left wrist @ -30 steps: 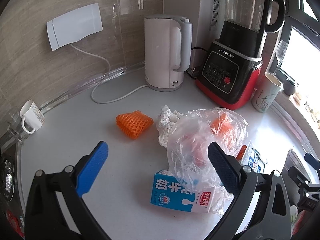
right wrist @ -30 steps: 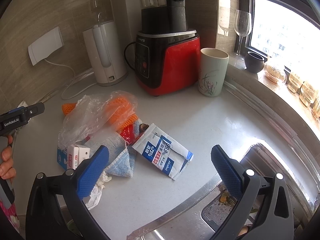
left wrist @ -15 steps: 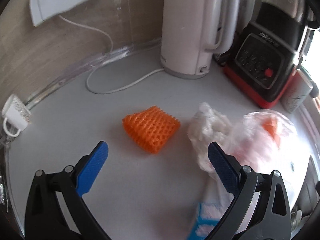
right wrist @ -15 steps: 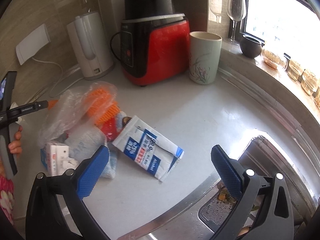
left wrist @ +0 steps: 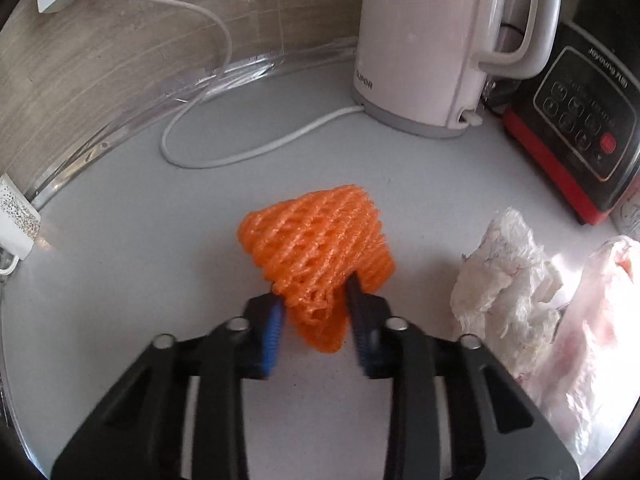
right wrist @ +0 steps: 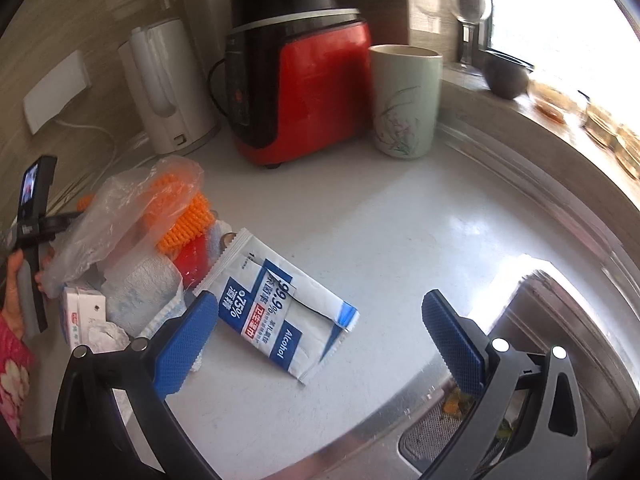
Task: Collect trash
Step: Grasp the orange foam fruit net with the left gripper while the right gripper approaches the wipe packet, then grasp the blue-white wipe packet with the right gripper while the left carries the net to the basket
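An orange foam net (left wrist: 316,236) lies on the grey counter (left wrist: 120,280) in the left wrist view. My left gripper (left wrist: 314,292) is closing on its near corner, and both blue pads press into the mesh. Right of it sit a crumpled white tissue (left wrist: 504,264) and a clear plastic bag (left wrist: 592,320). In the right wrist view my right gripper (right wrist: 316,304) hangs open above a blue-and-white alcohol wipe packet (right wrist: 280,308). The bag (right wrist: 120,216) holds another orange net, with a milk carton (right wrist: 82,312) beside it.
A white kettle (left wrist: 424,40) and its cable (left wrist: 240,156) stand behind the net, a red blender (left wrist: 580,128) to the right. A ceramic cup (right wrist: 404,100) and a wine glass (right wrist: 468,8) are at the back. The sink (right wrist: 440,432) lies front right. A person's hand (right wrist: 16,280) is at the left edge.
My left gripper dropped forward onto the orange net and its jaws went from wide open to closed on it. My right gripper sank a little toward the wipe packet, still open.
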Demonstrator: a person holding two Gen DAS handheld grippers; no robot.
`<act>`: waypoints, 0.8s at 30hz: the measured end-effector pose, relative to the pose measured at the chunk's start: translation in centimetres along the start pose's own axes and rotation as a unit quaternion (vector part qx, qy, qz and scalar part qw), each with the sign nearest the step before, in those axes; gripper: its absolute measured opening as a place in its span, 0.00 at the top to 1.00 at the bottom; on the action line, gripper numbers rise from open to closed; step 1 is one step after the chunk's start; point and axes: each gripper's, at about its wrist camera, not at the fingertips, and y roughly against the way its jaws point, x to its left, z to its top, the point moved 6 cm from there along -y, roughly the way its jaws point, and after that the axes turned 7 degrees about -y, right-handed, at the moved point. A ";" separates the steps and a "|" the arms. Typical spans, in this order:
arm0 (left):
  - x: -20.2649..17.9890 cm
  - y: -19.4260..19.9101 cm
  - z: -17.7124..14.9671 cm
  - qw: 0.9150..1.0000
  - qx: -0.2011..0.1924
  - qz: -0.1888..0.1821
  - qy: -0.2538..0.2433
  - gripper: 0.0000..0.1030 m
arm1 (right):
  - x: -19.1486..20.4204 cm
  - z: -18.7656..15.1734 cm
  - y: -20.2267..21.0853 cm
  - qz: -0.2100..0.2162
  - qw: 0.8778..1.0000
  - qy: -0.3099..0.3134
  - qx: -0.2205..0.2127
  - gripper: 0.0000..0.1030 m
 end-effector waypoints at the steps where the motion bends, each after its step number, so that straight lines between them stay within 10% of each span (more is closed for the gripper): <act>1: 0.1 0.3 0.1 1.000 -0.004 -0.003 0.002 0.78 | 0.2 -0.1 -0.5 0.014 1.000 0.014 -0.004 0.02; 11: 0.2 7.9 -1.6 0.999 -0.044 -0.014 -0.010 0.79 | 2.4 -0.2 -5.9 0.127 0.978 0.155 0.056 0.02; 18: -1.2 14.5 -6.1 0.998 -0.054 -0.039 -0.013 0.77 | 4.4 -2.4 -7.3 0.108 0.942 0.304 0.088 0.04; 24: -2.4 19.2 -11.3 0.998 -0.045 -0.032 -0.020 0.76 | 3.8 -2.1 -6.4 0.127 0.945 0.284 0.097 0.59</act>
